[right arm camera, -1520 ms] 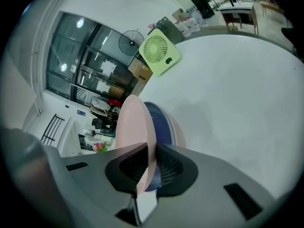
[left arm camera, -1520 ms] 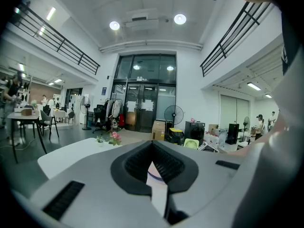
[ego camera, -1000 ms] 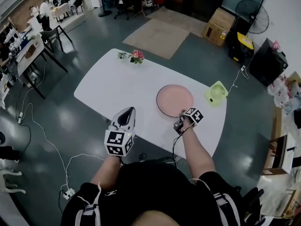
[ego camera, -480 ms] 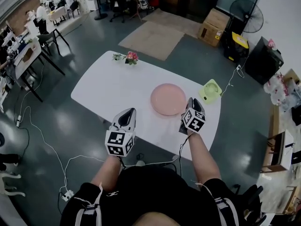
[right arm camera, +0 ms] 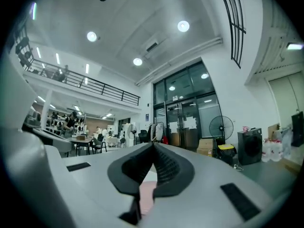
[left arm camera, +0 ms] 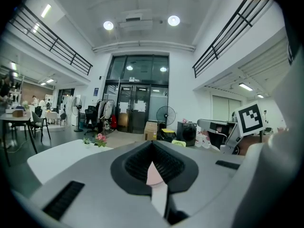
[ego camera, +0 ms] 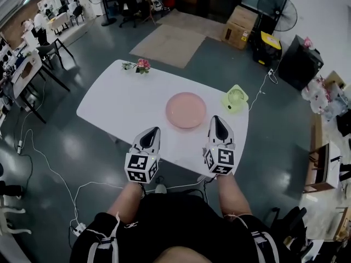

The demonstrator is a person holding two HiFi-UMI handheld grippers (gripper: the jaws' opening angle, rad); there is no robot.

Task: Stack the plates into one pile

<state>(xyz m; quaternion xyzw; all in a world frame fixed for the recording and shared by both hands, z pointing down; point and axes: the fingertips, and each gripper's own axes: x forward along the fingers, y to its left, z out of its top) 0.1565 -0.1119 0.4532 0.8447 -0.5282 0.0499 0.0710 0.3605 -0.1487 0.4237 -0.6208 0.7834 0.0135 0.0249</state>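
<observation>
A pink plate pile lies on the white oval table, right of its middle. Both grippers hover side by side at the table's near edge, pointing level toward the far side. My left gripper is shut and holds nothing; it is to the near left of the plates. My right gripper is also shut and empty, just to the near right of the plates and apart from them. In the left gripper view the jaws meet, with a sliver of pink plate showing below them. The right gripper view shows its jaws closed the same way.
A small green fan stands on the table right of the plates. A flower sprig lies at the far left end. Cables run over the floor by the near edge. Cardboard boxes and a standing fan are beyond the table.
My right gripper has left the near rim of the plates, risen, rolled upright and shut. The left gripper stays shut, and the table now lies farther from both grippers.
</observation>
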